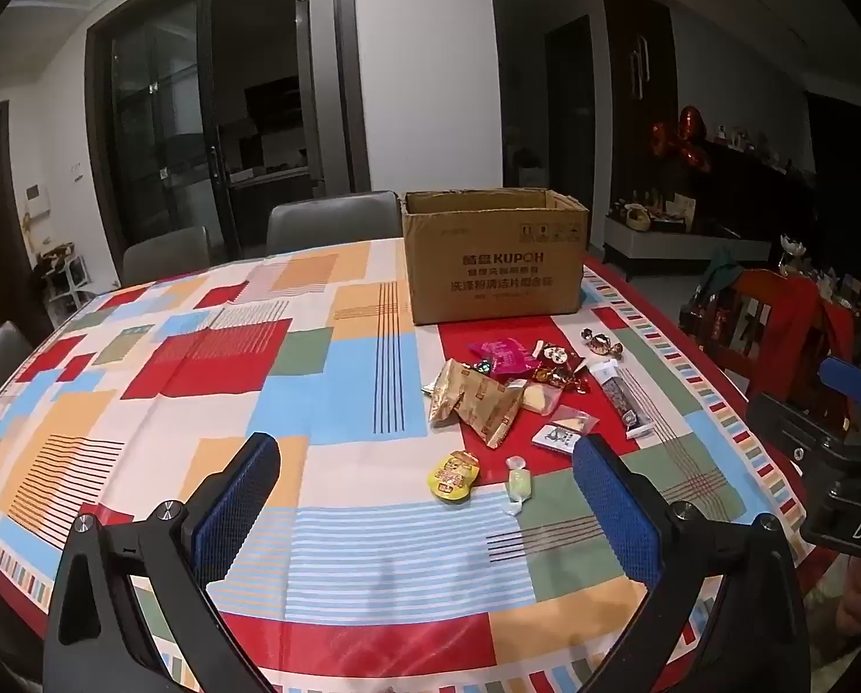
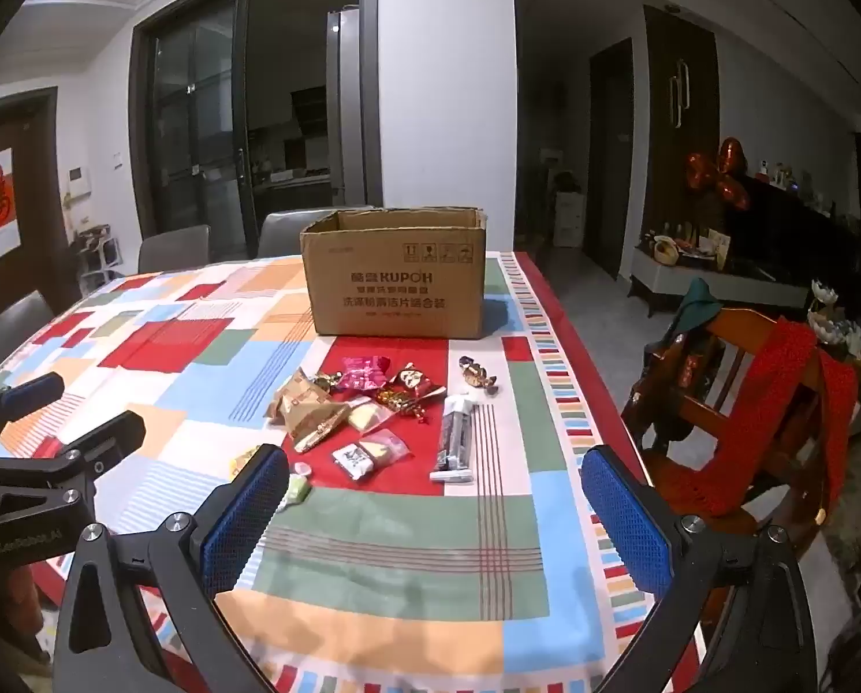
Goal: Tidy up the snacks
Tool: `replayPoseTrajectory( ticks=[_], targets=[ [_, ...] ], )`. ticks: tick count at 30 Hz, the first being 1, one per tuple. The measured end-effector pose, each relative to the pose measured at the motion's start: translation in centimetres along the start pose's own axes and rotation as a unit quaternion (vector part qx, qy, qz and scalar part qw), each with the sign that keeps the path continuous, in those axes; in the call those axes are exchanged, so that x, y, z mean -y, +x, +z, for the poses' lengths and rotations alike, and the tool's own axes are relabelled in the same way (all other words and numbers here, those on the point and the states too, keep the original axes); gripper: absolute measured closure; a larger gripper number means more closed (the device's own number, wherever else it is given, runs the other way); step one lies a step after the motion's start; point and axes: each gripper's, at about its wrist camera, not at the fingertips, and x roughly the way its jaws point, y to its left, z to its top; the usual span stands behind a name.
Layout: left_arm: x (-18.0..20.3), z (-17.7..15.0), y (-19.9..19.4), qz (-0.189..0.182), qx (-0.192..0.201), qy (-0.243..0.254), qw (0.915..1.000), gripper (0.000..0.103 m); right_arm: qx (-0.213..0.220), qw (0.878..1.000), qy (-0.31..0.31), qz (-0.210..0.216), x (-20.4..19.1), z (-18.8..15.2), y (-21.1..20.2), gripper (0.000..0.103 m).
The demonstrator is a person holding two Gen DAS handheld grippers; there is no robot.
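Observation:
An open cardboard box (image 1: 494, 257) stands at the far side of the table; it also shows in the right wrist view (image 2: 395, 283). Several wrapped snacks lie in front of it: gold packets (image 1: 473, 404), a pink packet (image 1: 502, 355), a long grey bar (image 1: 623, 395), a yellow jelly cup (image 1: 453, 476) and a pale green candy (image 1: 517, 485). In the right wrist view the bar (image 2: 456, 439) and gold packets (image 2: 309, 413) lie ahead. My left gripper (image 1: 424, 496) is open and empty, near the yellow cup. My right gripper (image 2: 436, 511) is open and empty, short of the snacks.
The table wears a bright patchwork cloth (image 1: 199, 358). Grey chairs (image 1: 332, 219) stand at the far side. A wooden chair with red fabric (image 2: 776, 398) stands off the table's right edge. The other gripper shows at the right edge of the left view (image 1: 846, 450).

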Motion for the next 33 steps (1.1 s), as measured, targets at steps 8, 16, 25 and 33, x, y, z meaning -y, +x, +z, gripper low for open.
replayPoseTrajectory(
  ticks=[8, 16, 25, 33],
  targets=[
    [0.15, 0.02, 0.12, -0.001, 0.005, 0.001, 1.0000, 0.000, -0.001, 1.000, 0.001, -0.002, -0.02, 0.04, -0.07, 0.001],
    [-0.35, -0.09, 0.33, 0.000, 0.006, -0.003, 1.0000, 0.000, -0.005, 1.000, 0.001, 0.001, 0.00, 0.03, 0.03, 0.001],
    [-0.51, -0.12, -0.04, 0.002, 0.006, -0.004, 1.0000, 0.000, -0.006, 1.000, 0.002, 0.001, 0.02, 0.05, -0.03, 0.001],
    [-0.52, -0.19, -0.01, 0.003, 0.006, -0.003, 1.0000, 0.000, -0.006, 1.000, 0.002, 0.002, 0.05, 0.06, -0.02, 0.001]
  ],
)
